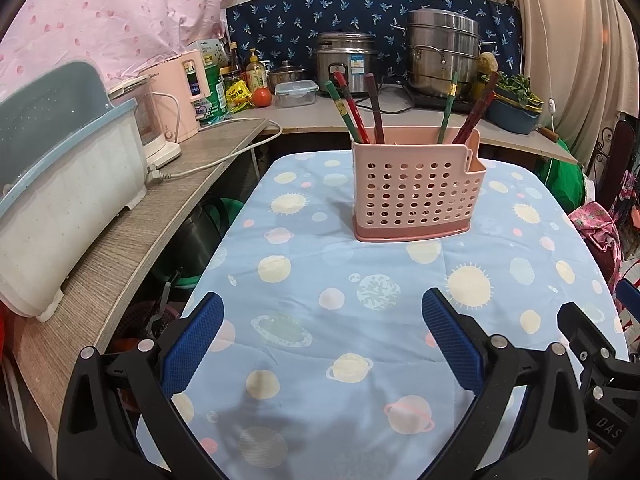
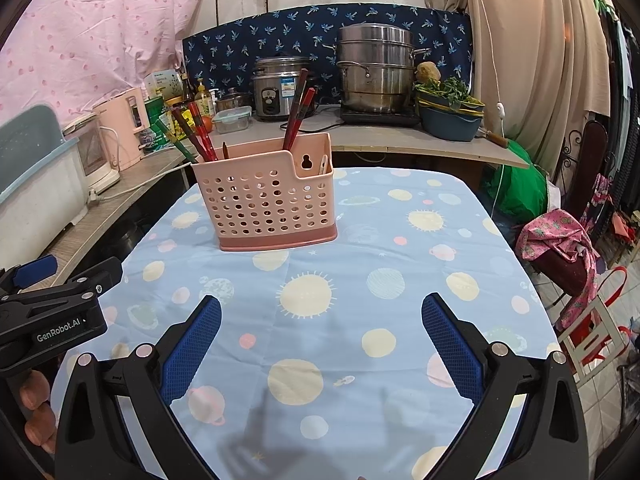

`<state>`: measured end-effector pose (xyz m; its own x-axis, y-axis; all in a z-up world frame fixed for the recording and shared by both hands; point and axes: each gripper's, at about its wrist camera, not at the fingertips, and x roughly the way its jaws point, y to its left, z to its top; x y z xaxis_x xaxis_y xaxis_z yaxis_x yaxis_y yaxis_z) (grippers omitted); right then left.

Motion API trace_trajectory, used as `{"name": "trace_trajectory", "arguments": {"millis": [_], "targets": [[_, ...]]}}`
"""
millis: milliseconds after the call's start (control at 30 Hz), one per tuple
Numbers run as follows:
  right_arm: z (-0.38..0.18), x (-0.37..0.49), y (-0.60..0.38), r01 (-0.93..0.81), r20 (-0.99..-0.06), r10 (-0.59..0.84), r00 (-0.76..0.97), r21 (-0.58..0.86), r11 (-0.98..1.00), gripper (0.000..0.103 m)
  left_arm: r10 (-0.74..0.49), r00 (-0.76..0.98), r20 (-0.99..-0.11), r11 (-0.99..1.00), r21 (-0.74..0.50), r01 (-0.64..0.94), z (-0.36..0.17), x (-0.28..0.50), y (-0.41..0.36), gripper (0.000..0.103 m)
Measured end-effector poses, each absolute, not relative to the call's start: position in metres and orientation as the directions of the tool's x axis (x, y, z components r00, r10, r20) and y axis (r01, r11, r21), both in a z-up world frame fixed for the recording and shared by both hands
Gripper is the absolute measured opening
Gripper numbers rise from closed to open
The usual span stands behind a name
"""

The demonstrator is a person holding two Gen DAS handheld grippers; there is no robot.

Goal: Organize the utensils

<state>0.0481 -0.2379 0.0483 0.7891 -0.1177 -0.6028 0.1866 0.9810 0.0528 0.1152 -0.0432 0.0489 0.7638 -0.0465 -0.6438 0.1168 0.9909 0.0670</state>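
Note:
A pink perforated utensil holder [image 1: 416, 188] stands upright on the blue planet-print tablecloth [image 1: 360, 320], toward the far side. It also shows in the right wrist view [image 2: 272, 204]. Several red, green and dark chopsticks [image 1: 360, 108] lean inside it, some at its left end and some at its right end [image 2: 298, 108]. My left gripper [image 1: 322, 308] is open and empty, low over the near part of the table. My right gripper [image 2: 321, 312] is open and empty beside it, also well short of the holder.
A wooden counter [image 1: 132, 248] runs along the left with a white and blue dish rack [image 1: 60, 184] and a kettle. A back shelf holds a rice cooker [image 1: 346, 62], a steel steamer pot [image 1: 442, 52] and jars. A chair with pink cloth [image 2: 560, 244] stands at the right.

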Motion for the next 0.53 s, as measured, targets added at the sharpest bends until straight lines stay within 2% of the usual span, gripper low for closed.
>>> {"name": "trace_trajectory", "arguments": {"millis": [533], "targets": [[0.0472,0.0500,-0.2383,0.192,-0.603,-0.121,0.788,0.054,0.980,0.097,-0.056,0.769,-0.637,0.990,0.064,0.126,0.0484,0.1152,-0.0443,0.095]]}}
